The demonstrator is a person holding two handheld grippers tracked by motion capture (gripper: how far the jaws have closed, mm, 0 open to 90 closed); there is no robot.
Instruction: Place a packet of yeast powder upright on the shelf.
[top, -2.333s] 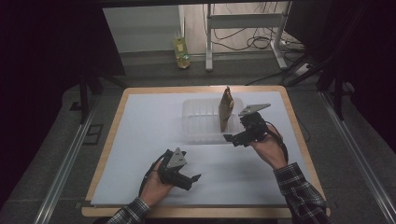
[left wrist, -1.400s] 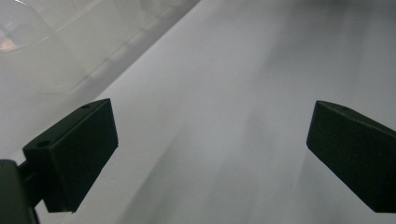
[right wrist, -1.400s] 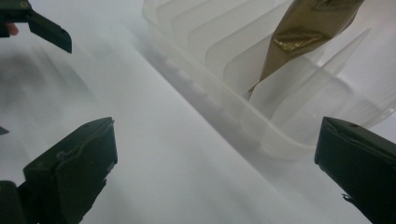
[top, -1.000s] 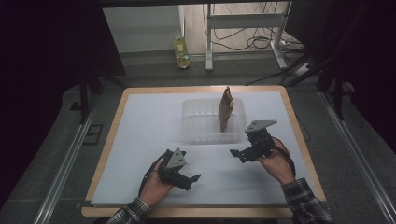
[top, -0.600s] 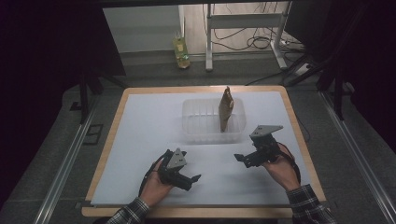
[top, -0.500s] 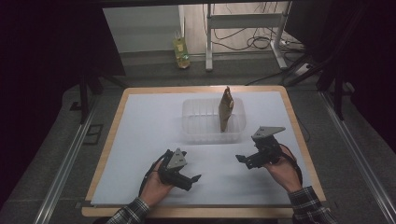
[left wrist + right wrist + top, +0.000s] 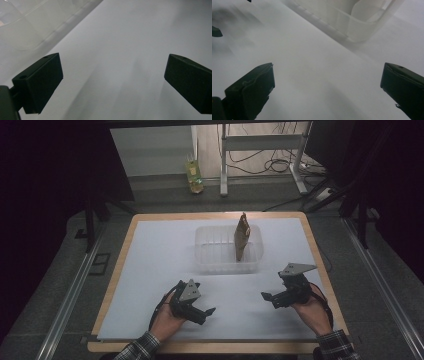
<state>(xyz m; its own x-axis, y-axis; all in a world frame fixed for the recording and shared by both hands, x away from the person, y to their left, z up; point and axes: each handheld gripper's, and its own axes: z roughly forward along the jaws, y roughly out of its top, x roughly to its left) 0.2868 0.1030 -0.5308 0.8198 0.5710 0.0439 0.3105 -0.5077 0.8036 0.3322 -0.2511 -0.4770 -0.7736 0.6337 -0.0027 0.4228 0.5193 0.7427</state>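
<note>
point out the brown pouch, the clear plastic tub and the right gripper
brown pouch [image 7: 242, 239]: high view, middle of its upright face
clear plastic tub [image 7: 210, 264]: high view, near-left rim
right gripper [image 7: 266, 298]: high view, midway between its fingertips

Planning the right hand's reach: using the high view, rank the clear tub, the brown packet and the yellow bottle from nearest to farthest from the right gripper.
From the right gripper:
1. Clear tub, mid-table.
2. Brown packet, upright in the tub's right part.
3. Yellow bottle, on the floor beyond the table.

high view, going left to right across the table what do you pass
left gripper → clear plastic tub → brown pouch standing upright in the tub → right gripper
</note>
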